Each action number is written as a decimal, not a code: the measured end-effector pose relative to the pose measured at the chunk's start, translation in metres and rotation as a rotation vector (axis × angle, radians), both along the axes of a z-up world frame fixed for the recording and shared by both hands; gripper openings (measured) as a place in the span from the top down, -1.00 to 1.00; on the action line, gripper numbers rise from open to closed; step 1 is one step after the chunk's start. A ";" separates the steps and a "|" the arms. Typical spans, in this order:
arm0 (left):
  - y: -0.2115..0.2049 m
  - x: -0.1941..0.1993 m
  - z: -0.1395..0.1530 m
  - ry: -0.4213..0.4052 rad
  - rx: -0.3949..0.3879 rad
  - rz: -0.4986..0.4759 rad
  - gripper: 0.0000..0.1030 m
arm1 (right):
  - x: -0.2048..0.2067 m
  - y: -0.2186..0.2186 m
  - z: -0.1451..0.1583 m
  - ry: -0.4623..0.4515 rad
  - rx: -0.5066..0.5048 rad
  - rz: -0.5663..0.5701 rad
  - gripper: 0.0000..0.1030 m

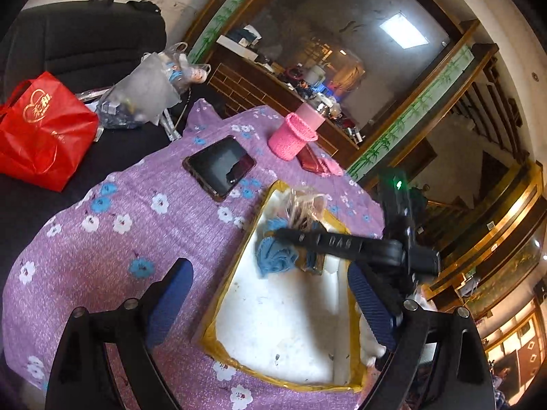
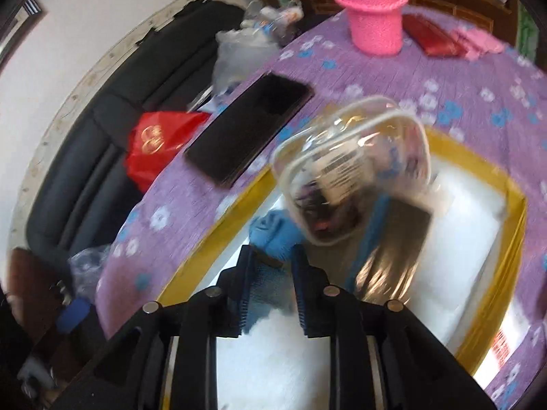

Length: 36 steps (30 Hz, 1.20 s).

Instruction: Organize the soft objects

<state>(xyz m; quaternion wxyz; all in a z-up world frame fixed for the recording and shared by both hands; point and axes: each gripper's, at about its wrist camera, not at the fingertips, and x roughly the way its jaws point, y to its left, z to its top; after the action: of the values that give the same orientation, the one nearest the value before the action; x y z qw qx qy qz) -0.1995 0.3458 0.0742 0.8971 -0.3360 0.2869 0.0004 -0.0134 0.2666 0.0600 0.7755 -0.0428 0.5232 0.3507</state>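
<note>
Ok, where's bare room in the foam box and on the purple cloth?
Free: the white box floor nearest the left claw, and the cloth between phone and near edge. Crowded: the box's far end, with blue knit and clear pouch.

A red bag [image 1: 44, 130] bore a gold heart logo with Chinese characters, too small to read. Embossed letters on the right gripper's [image 1: 294, 237] finger were unclear. A blurred barcode label sat on the clear pouch [image 2: 352, 171].
</note>
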 end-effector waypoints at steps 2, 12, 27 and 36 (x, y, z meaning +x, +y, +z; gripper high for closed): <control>-0.002 0.000 -0.003 0.019 0.005 -0.005 -0.82 | -0.002 -0.008 0.008 0.023 0.049 0.008 0.30; -0.041 -0.007 0.018 -0.004 0.145 -0.031 -0.83 | -0.079 -0.154 0.107 -0.440 0.073 -0.139 -0.09; -0.216 0.010 0.034 -0.074 0.260 -0.480 -0.99 | -0.102 -0.439 0.098 -0.510 0.167 -0.724 -0.95; -0.248 0.019 0.025 0.060 0.303 -0.441 -0.99 | -0.041 -0.443 0.039 -0.265 0.193 -0.628 -0.94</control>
<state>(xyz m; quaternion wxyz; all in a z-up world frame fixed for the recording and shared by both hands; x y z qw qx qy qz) -0.1805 0.0980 0.0991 0.9066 -0.1273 0.3762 -0.1423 -0.0546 -0.1763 0.0987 0.9073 0.1486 0.3699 0.1342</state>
